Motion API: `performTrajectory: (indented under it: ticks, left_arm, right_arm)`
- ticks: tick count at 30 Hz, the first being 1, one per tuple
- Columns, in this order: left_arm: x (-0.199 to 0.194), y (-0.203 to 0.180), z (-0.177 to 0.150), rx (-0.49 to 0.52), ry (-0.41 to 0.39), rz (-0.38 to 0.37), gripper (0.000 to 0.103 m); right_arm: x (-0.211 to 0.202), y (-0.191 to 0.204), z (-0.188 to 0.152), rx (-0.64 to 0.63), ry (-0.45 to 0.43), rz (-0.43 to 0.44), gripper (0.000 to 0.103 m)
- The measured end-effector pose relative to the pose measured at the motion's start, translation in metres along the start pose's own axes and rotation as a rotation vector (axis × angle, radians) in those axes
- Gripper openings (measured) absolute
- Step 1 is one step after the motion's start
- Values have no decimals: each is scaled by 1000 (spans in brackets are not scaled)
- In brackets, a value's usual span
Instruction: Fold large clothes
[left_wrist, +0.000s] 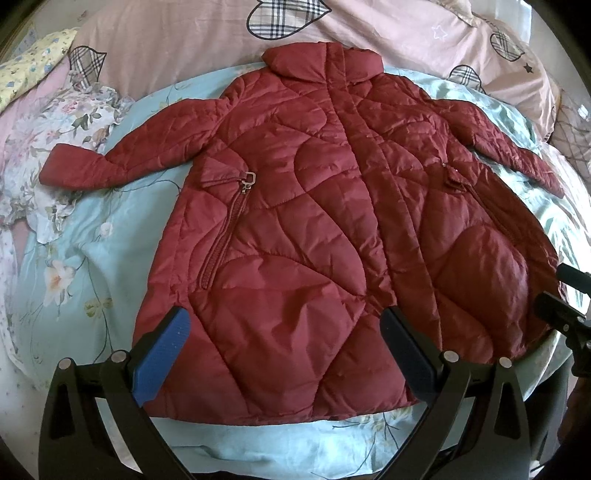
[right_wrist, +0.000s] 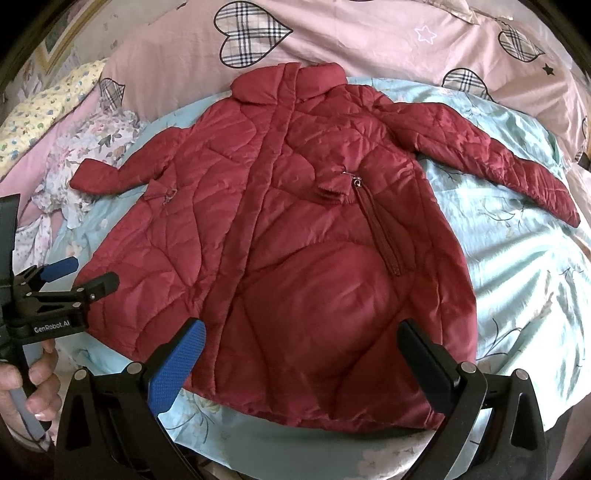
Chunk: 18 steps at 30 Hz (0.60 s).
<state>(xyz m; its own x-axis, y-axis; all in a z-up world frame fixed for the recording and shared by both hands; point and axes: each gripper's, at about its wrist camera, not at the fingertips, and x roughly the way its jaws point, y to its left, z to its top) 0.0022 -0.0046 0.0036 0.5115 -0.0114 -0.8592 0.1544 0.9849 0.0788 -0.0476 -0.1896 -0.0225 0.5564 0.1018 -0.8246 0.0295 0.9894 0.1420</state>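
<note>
Here a dark red quilted coat (left_wrist: 317, 206) lies face up and spread flat on a pale blue flowered sheet (left_wrist: 74, 266), its collar (left_wrist: 321, 61) pointing toward a pink quilt (left_wrist: 177, 40) printed with plaid hearts, its hem nearest the cameras; both sleeves stretch out to the sides, the left sleeve (left_wrist: 110, 155) ending over a crumpled flowered cloth (left_wrist: 48, 147), the right sleeve (right_wrist: 491, 155) lying on the sheet; the front is closed down the middle, and a slanted zip pocket (left_wrist: 225, 229) sits on each half, one with a metal pull (left_wrist: 248, 181).

The left claw (left_wrist: 286, 332) hangs over the hem on the coat's left half, its two fingers spread wide and holding nothing, one blue pad (left_wrist: 162, 354) facing inward; the right claw (right_wrist: 301, 347) hangs over the hem on the right half, likewise spread wide and empty; whether either one touches the fabric I cannot tell.

In the right view the left claw shows from the side at the coat's lower edge, and a hand (right_wrist: 22, 384) grips its handle; a yellow flowered pillow (right_wrist: 48, 103) lies at the far left.
</note>
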Motion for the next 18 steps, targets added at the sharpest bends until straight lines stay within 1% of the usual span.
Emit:
performTrajectory:
  ticks: [15, 18]
  left_arm:
    - [1, 0, 0, -3, 16, -6, 103]
    - [2, -1, 0, 0, 20, -2, 103]
  right_arm:
    - [-1, -3, 3, 6, -10, -8, 103]
    - [-1, -5, 4, -2, -23, -28, 103]
